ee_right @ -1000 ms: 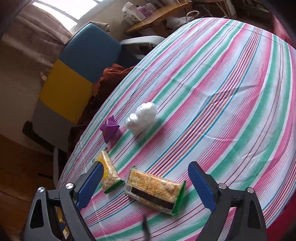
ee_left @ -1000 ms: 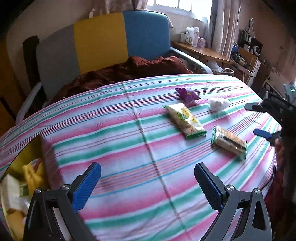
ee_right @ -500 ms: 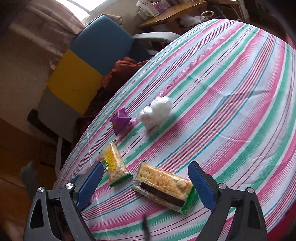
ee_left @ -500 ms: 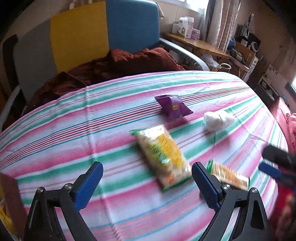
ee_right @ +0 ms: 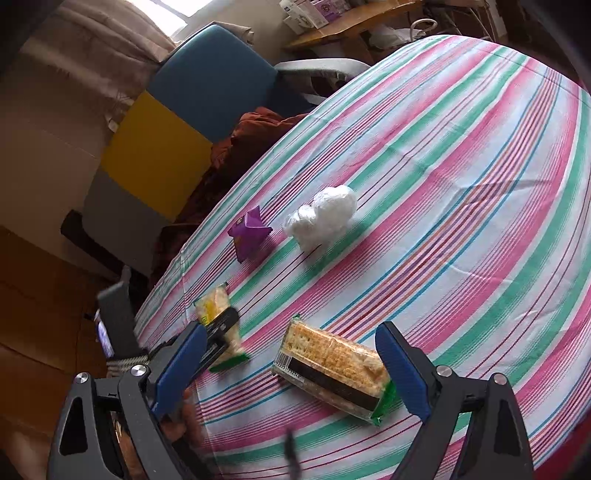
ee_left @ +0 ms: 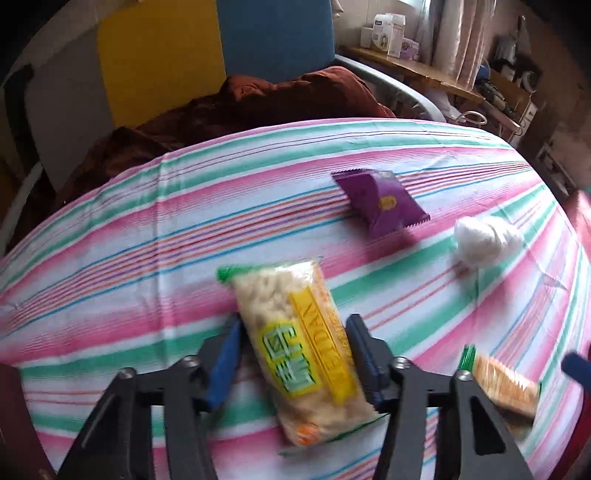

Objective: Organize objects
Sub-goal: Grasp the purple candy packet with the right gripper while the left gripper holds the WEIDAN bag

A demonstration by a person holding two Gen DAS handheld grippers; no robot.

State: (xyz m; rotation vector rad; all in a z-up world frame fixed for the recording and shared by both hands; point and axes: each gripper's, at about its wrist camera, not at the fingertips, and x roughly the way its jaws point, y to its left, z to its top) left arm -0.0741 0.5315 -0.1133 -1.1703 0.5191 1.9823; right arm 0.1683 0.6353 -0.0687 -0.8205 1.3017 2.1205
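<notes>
A yellow-and-green snack packet (ee_left: 299, 343) lies on the striped tablecloth (ee_left: 147, 240). My left gripper (ee_left: 293, 332) straddles it, jaws closing, and both blue pads meet its long sides. The right wrist view shows that packet (ee_right: 212, 302) with the left gripper's fingers (ee_right: 221, 325) across it. My right gripper (ee_right: 291, 332) stands open over a cracker pack (ee_right: 332, 363) without touching it; the same pack (ee_left: 506, 384) lies at the lower right in the left wrist view. Farther back lie a purple packet (ee_left: 380, 201) and a white crumpled plastic wad (ee_left: 484, 238).
A grey, yellow and blue chair (ee_left: 273, 33) with a brown blanket (ee_left: 258, 99) stands behind the table's far edge. A wooden shelf (ee_left: 424, 70) with boxes runs along the back right. Bare cloth spreads to the left and far right of the objects.
My left gripper came forward and down over the snack packet, and its wide jaws closed in against the packet's sides. The right gripper has stayed nearly still above the cracker pack.
</notes>
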